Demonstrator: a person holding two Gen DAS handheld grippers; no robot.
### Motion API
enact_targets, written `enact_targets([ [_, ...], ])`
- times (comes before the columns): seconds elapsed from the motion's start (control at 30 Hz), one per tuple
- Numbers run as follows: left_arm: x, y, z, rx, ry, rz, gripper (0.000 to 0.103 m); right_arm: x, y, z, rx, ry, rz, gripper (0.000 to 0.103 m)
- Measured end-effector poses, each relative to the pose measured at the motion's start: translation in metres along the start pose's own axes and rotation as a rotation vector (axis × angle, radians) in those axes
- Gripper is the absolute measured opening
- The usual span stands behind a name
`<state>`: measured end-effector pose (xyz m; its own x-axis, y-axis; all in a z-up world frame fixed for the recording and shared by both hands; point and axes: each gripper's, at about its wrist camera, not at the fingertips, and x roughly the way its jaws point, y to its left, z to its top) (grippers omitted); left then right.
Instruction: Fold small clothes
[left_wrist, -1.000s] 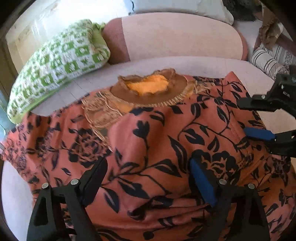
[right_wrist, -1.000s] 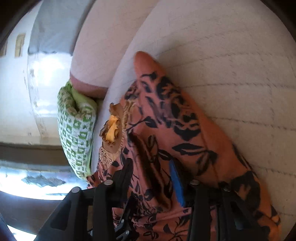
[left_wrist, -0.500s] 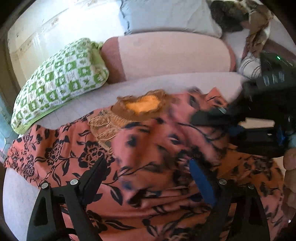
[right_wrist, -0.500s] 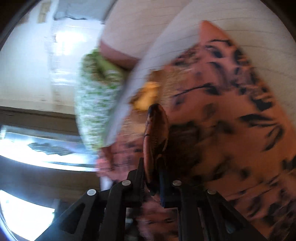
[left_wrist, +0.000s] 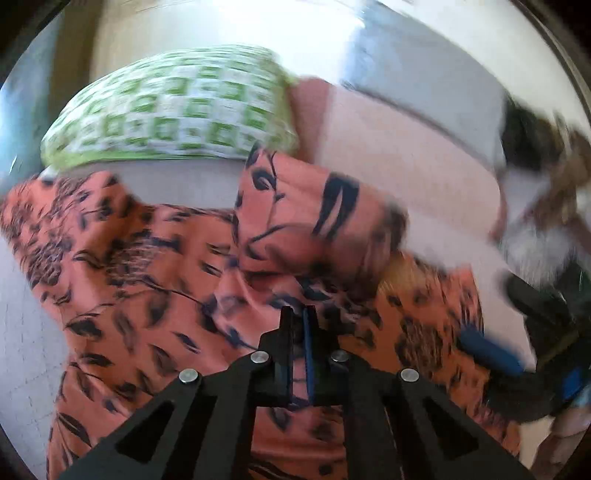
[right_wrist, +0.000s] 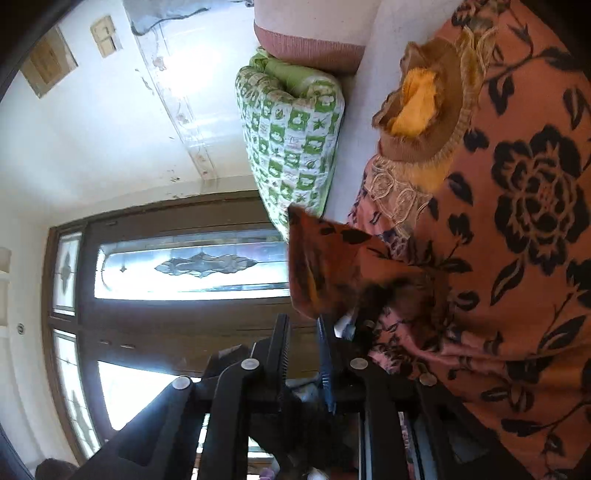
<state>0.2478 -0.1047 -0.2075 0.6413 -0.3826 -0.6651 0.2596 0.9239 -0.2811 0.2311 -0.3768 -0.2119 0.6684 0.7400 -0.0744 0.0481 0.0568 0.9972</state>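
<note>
Your left gripper (left_wrist: 298, 325) is sitting low over the floral garment (left_wrist: 155, 280), which is lying spread across the pale sofa seat (left_wrist: 177, 184). Its two fingers are drawn almost together, with only a thin slit showing between them, and the orange cloth with black leaves is bunching up right at their tips. The picture is blurred, so you cannot tell whether a fold is actually pinched in that slit or only lying behind it. Just beyond the tips, a flap of the garment is standing up in a rounded hump, in front of the green checked cushion (left_wrist: 177, 107).

Your right gripper (right_wrist: 303, 339) is turned on its side, with the garment (right_wrist: 524, 229) filling the right of its view and the brown and yellow neckline (right_wrist: 421, 107) lying near the same cushion (right_wrist: 291, 125). Its fingers are standing a narrow gap apart, and a loose corner of the cloth (right_wrist: 325, 273) is hanging just past their tips, partly over the gap. You cannot tell from this angle whether they are gripping it. In the left wrist view this gripper (left_wrist: 517, 343) is showing at the garment's right edge.
</note>
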Motion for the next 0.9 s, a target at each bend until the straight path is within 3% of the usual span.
enact_targets([
  [0.03,-0.003,0.01,0.007,-0.02,-0.006,0.005,0.004,-0.009,-0.001,0.002,-0.005,-0.035,-0.019,0.057],
  [0.07,-0.009,0.021,0.015,-0.034,-0.015,0.008,0.004,-0.019,-0.003,0.004,-0.01,-0.084,-0.055,0.074],
  [0.17,-0.023,0.05,0.028,-0.049,-0.028,0.093,0.004,-0.048,-0.01,0.012,-0.011,-0.243,-0.244,0.071],
  [0.23,-0.03,0.074,0.029,-0.081,-0.005,0.164,0.004,-0.056,-0.02,0.016,0.023,-0.283,-0.335,0.06],
  [0.33,-0.031,0.095,0.029,-0.109,-0.004,0.204,0.004,-0.055,-0.031,0.02,0.048,-0.302,-0.454,0.047],
  [0.4,-0.032,0.099,0.029,-0.116,-0.001,0.226,0.005,-0.045,-0.031,0.017,0.023,-0.268,-0.442,0.045],
  [0.43,-0.033,0.099,0.027,-0.12,-0.001,0.232,0.013,-0.04,-0.028,0.015,0.001,-0.244,-0.427,0.045],
  [0.5,-0.033,0.099,0.025,-0.116,0.011,0.236,0.038,-0.017,-0.019,0.01,-0.064,-0.192,-0.412,0.045],
  [0.53,-0.035,0.101,0.024,-0.115,0.014,0.251,0.055,-0.009,-0.016,0.008,-0.086,-0.191,-0.444,0.045],
  [0.57,-0.036,0.102,0.022,-0.114,0.01,0.27,0.058,-0.002,-0.015,0.005,-0.097,-0.205,-0.491,0.045],
  [0.6,-0.039,0.107,0.021,-0.115,0.001,0.292,0.058,0.007,-0.02,0.008,-0.079,-0.227,-0.547,0.045],
  [0.63,-0.042,0.114,0.021,-0.118,-0.006,0.315,0.059,0.011,-0.026,0.011,-0.04,-0.238,-0.541,0.045],
  [0.73,-0.049,0.137,0.019,-0.144,0.013,0.384,0.064,0.021,-0.042,0.023,0.106,-0.287,-0.363,0.045],
  [0.9,-0.053,0.188,0.019,-0.253,0.07,0.423,0.064,0.06,-0.028,0.027,0.102,-0.252,-0.38,0.045],
])
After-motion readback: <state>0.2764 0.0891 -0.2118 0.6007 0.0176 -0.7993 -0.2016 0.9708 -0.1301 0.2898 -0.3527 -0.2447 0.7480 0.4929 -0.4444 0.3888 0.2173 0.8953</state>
